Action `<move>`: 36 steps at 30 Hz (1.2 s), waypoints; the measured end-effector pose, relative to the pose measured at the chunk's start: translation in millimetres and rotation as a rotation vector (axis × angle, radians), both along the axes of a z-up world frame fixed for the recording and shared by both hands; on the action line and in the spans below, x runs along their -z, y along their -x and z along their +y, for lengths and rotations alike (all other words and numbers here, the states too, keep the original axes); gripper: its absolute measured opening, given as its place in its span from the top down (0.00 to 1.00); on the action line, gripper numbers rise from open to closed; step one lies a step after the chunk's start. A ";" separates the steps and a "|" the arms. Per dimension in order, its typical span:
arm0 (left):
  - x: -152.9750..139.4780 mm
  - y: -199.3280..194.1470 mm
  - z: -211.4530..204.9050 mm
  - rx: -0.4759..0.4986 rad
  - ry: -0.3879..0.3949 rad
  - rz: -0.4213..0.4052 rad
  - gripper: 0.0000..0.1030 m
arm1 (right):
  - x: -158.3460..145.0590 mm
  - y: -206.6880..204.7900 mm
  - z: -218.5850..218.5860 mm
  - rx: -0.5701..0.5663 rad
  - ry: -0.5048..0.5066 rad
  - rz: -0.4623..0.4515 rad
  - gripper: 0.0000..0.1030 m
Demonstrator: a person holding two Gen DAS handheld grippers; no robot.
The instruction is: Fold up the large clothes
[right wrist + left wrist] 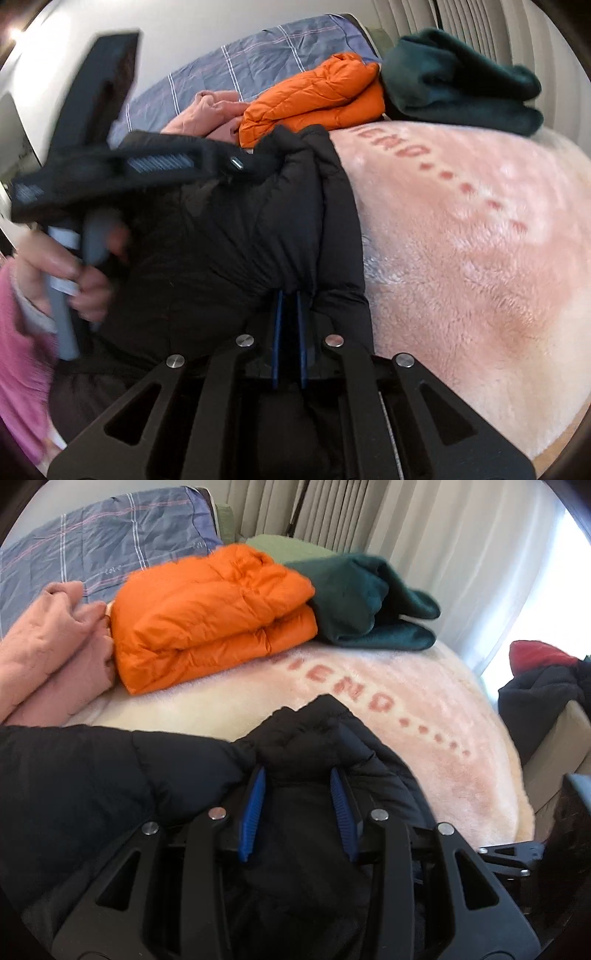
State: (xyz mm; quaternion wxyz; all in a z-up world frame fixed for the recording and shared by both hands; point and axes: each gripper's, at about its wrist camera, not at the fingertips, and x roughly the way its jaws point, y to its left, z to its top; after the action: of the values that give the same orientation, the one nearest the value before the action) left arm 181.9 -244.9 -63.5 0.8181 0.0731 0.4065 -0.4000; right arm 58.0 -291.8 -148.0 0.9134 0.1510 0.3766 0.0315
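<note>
A black puffer jacket (110,775) lies on a pink fluffy blanket (424,709) on the bed. My left gripper (298,771) holds a thick bunch of the jacket between its blue pads, which stand apart around the fabric. My right gripper (289,293) is shut tight on a fold of the same jacket (229,229), near its right edge. The left gripper (110,166) and the hand holding it show blurred in the right wrist view, above the jacket.
Folded clothes lie at the far side of the bed: a pink garment (48,646), an orange puffer jacket (210,616) and a dark green garment (369,602). A blue checked quilt (92,546) lies behind. Curtains (369,524) hang beyond. Dark clothes (543,686) pile at right.
</note>
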 end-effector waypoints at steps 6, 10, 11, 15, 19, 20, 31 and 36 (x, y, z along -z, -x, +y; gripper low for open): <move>-61.5 8.5 52.5 -0.049 -0.028 -0.207 0.77 | 5.8 -1.3 -2.6 -0.003 -0.014 0.002 0.94; -39.5 -28.6 101.2 -0.220 -0.137 -0.168 0.87 | 5.4 -3.5 -3.0 -0.009 -0.019 0.002 0.94; -16.0 -40.2 111.1 -0.238 -0.160 -0.109 0.88 | 5.1 -4.5 -2.0 -0.019 -0.018 0.002 0.94; 28.6 -42.9 112.2 -0.253 -0.180 -0.105 0.90 | 3.6 -7.1 3.2 -0.037 0.003 0.007 0.94; 30.1 -41.5 99.6 -0.238 -0.239 -0.135 0.91 | 5.4 -6.7 -0.8 -0.040 -0.033 0.012 0.94; 30.6 -41.2 99.5 -0.237 -0.239 -0.137 0.91 | 5.3 -7.5 -1.1 -0.040 -0.036 0.011 0.94; -5.1 -25.5 119.8 -0.290 -0.086 -0.099 0.90 | 6.6 -6.1 -4.0 -0.039 -0.034 0.007 0.94; -34.5 5.9 122.5 -0.245 -0.037 -0.188 0.60 | 6.9 -5.9 -4.1 -0.039 -0.037 0.001 0.94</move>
State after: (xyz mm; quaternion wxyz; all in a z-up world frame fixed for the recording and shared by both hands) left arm 176.0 -122.4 -29.0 0.8938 0.0751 0.3415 -0.2809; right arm 63.9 -295.9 -154.9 0.9095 0.1607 0.3793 0.0561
